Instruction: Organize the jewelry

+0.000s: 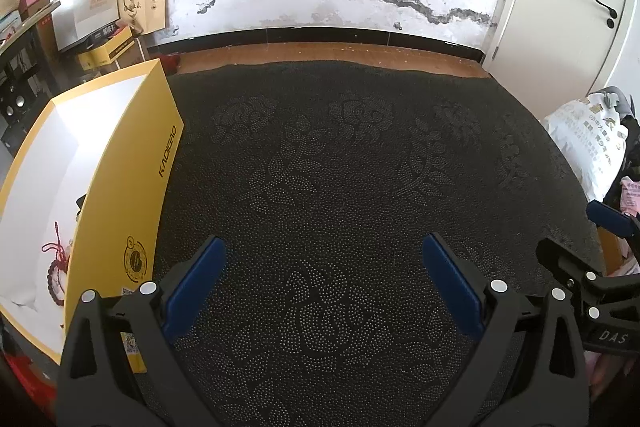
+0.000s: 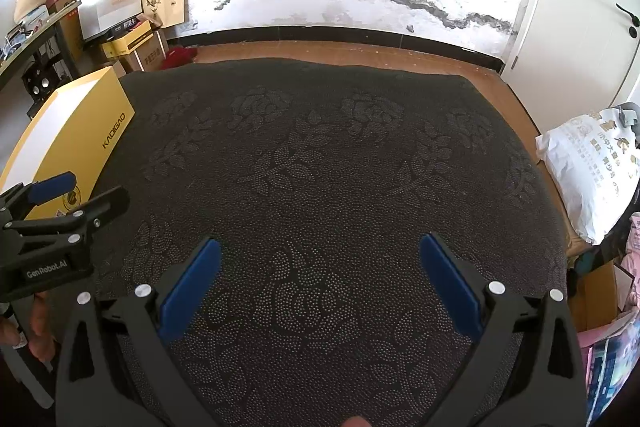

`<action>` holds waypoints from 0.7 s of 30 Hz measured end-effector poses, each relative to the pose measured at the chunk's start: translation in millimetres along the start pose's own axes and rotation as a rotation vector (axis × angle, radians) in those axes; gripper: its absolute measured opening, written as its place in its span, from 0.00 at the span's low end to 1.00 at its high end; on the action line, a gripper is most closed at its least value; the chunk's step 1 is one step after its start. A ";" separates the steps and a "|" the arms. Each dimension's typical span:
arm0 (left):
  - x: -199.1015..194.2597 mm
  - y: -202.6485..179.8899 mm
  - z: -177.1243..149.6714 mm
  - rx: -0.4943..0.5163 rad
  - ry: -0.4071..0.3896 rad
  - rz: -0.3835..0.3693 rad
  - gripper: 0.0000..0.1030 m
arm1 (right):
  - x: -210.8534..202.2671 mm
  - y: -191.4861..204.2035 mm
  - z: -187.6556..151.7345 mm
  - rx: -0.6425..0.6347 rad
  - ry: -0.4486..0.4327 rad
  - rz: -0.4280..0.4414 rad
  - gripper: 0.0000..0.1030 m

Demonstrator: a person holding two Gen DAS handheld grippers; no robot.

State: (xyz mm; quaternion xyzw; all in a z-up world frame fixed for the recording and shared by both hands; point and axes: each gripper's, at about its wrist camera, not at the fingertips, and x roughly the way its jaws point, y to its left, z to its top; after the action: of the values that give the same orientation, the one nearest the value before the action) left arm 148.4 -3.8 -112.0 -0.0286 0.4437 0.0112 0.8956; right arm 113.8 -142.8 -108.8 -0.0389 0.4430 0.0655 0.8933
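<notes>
A yellow box [image 1: 132, 183] with a white inside stands open at the left of a dark patterned mat [image 1: 340, 167]. Inside it lie a dark red bead bracelet [image 1: 54, 277] and a red knotted cord [image 1: 54, 247]. My left gripper [image 1: 324, 247] is open and empty above the mat, right of the box. My right gripper [image 2: 320, 247] is open and empty above the mat's middle. The box also shows in the right wrist view [image 2: 84, 135], with the left gripper [image 2: 76, 191] in front of it. The right gripper's fingers [image 1: 576, 239] show at the left wrist view's right edge.
Paper bags and cartons [image 2: 120, 15] are stacked at the back left by the cracked white wall. A white printed sack [image 2: 588, 171] lies right of the mat. A white door [image 2: 592, 7] stands at the back right. Wood floor borders the mat.
</notes>
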 end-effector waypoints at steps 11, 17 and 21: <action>0.6 -0.5 -0.9 0.002 -0.001 0.001 0.93 | -0.4 0.0 0.5 0.001 -0.005 0.002 0.94; 0.8 0.2 -1.3 0.006 -0.002 0.004 0.93 | -0.4 1.2 1.5 0.002 -0.006 0.002 0.94; 0.9 1.1 -1.3 0.005 0.000 0.004 0.93 | -0.9 1.6 1.4 0.002 -0.007 0.001 0.94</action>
State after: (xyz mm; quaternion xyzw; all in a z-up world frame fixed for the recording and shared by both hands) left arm 147.9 -2.8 -113.5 -0.0253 0.4438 0.0117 0.8957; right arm 114.1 -141.2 -107.2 -0.0377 0.4399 0.0658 0.8948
